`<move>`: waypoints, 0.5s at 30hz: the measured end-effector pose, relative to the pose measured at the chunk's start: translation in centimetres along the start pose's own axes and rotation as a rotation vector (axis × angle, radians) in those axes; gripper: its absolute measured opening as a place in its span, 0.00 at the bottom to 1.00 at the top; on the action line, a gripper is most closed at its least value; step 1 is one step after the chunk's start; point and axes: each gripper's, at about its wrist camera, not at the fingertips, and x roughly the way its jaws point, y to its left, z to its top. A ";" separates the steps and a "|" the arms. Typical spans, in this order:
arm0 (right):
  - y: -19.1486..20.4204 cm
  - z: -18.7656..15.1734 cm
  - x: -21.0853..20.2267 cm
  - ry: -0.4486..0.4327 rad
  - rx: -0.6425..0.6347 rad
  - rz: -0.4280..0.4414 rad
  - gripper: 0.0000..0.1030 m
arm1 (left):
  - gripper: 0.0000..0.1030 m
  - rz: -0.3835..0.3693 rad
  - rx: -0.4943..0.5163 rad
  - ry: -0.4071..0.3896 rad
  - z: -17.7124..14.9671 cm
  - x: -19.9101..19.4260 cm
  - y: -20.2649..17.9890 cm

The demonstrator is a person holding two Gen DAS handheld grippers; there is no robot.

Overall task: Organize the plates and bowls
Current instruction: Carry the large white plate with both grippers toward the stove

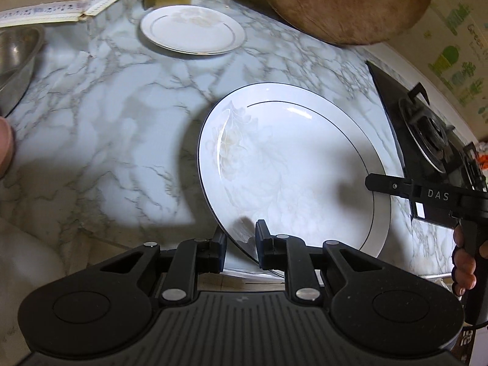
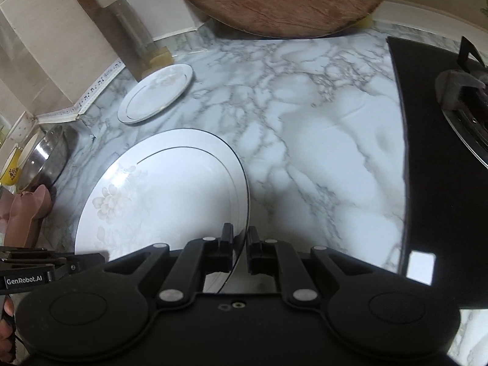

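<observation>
White large plate (image 1: 292, 164) rim sits between both grippers' fingers (image 2: 227, 238).

Marble counter (image 2: 320, 158) with small plate (image 2: 155, 94)

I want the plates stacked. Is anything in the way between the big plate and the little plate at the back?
No. Only bare marble counter lies between the big plate and the small plate.

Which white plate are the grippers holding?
The large white flowered plate, pinched at its rim by the left gripper and right gripper. The small white plate lies untouched by the wall.
</observation>
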 end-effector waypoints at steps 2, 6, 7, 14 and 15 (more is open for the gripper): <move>-0.3 -0.1 -0.1 0.001 0.014 -0.008 0.09 | 0.18 -0.002 0.007 0.002 0.1 0.1 -0.2; -0.3 -0.2 0.0 -0.004 0.011 -0.019 0.10 | 0.18 -0.005 0.005 0.004 0.2 0.2 -0.2; -0.2 -0.1 0.0 -0.003 0.005 -0.024 0.10 | 0.18 -0.006 0.003 0.006 0.3 0.2 -0.1; 0.8 0.1 -0.2 -0.020 -0.059 -0.071 0.18 | 0.18 0.022 0.006 -0.012 0.6 -0.2 0.5; 0.8 0.2 -0.3 -0.022 -0.061 -0.076 0.18 | 0.18 0.021 0.005 -0.014 0.7 -0.3 0.6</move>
